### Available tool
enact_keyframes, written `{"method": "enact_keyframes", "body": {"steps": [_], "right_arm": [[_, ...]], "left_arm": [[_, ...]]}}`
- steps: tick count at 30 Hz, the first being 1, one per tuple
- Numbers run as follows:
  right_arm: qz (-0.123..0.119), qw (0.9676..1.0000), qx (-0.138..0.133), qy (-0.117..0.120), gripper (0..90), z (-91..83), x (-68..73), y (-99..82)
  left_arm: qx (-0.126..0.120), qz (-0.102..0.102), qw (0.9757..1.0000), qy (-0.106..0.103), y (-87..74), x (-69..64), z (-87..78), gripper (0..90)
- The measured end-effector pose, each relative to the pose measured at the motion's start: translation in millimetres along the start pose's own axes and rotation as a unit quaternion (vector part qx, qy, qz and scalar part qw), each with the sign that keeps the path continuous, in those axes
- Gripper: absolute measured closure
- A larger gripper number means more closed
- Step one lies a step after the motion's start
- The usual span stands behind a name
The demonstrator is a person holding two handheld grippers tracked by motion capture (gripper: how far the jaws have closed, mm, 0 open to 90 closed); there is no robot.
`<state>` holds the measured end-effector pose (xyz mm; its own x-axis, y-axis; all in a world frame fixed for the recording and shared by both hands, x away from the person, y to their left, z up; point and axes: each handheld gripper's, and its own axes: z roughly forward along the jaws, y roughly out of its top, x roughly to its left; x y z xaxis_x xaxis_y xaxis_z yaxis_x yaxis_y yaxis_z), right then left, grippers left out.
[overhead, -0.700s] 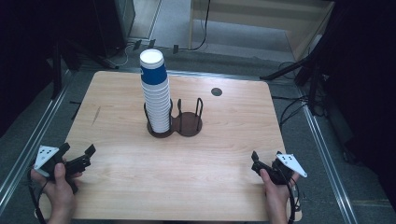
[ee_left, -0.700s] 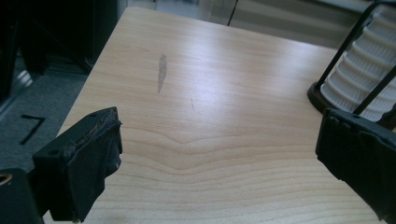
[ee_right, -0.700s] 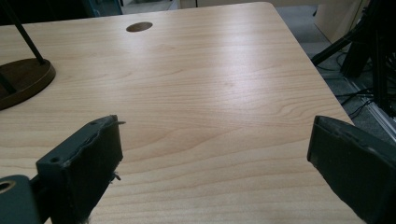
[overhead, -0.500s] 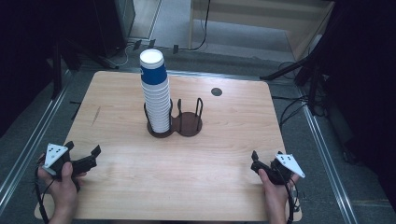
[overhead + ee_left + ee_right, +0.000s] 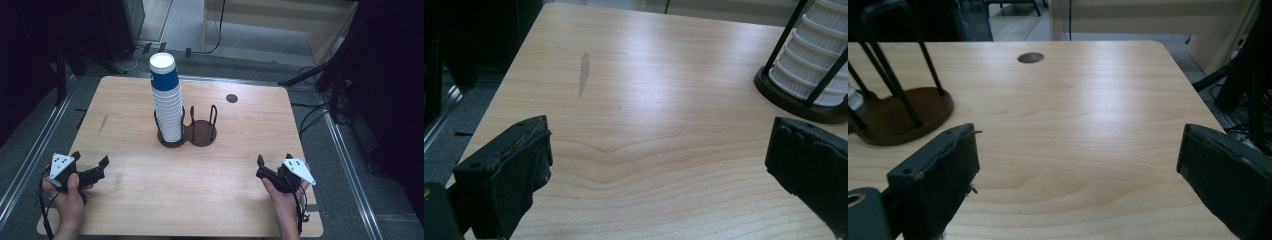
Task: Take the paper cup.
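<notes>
A tall stack of white paper cups (image 5: 167, 105), its top cup banded blue, stands in the left ring of a dark two-ring wire holder (image 5: 202, 135) at the table's middle. The holder's right ring is empty. My left gripper (image 5: 91, 160) rests near the front left corner, open, with bare wood between its jaws (image 5: 659, 145). The cups (image 5: 819, 55) and holder base (image 5: 794, 102) lie ahead to its right. My right gripper (image 5: 272, 162) sits near the front right, open and holding nothing (image 5: 1078, 155). The empty ring (image 5: 898, 115) is off to its left.
The wooden table (image 5: 240, 150) has a dark round cable hole (image 5: 231, 98) behind the holder and a grey scuff (image 5: 584, 72) on its left side. Metal rails run along both sides on the floor, and cables lie beyond the far edge.
My left gripper has shifted a little to the right along the front edge. The right gripper has edged slightly inward. The cups and holder have stayed put.
</notes>
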<state>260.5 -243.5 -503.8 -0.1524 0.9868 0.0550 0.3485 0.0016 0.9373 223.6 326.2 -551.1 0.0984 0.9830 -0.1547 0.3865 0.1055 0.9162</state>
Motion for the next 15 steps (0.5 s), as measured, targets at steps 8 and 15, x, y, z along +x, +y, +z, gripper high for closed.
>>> {"method": "enact_keyframes", "body": {"steps": [8, 15], "right_arm": [[0.0, 0.9995, -0.012, 0.029, 3.4, -1.3, 23.7, 24.2], [-0.01, 0.9987, -0.017, 0.048, 3.7, 3.6, 44.4, 41.7]], "left_arm": [[0.002, 0.002, 1.0, -0.001, -0.1, -0.3, -0.3, 0.0], [0.003, 0.003, 1.0, 0.0, -0.1, -0.3, -0.1, 0.0]]}}
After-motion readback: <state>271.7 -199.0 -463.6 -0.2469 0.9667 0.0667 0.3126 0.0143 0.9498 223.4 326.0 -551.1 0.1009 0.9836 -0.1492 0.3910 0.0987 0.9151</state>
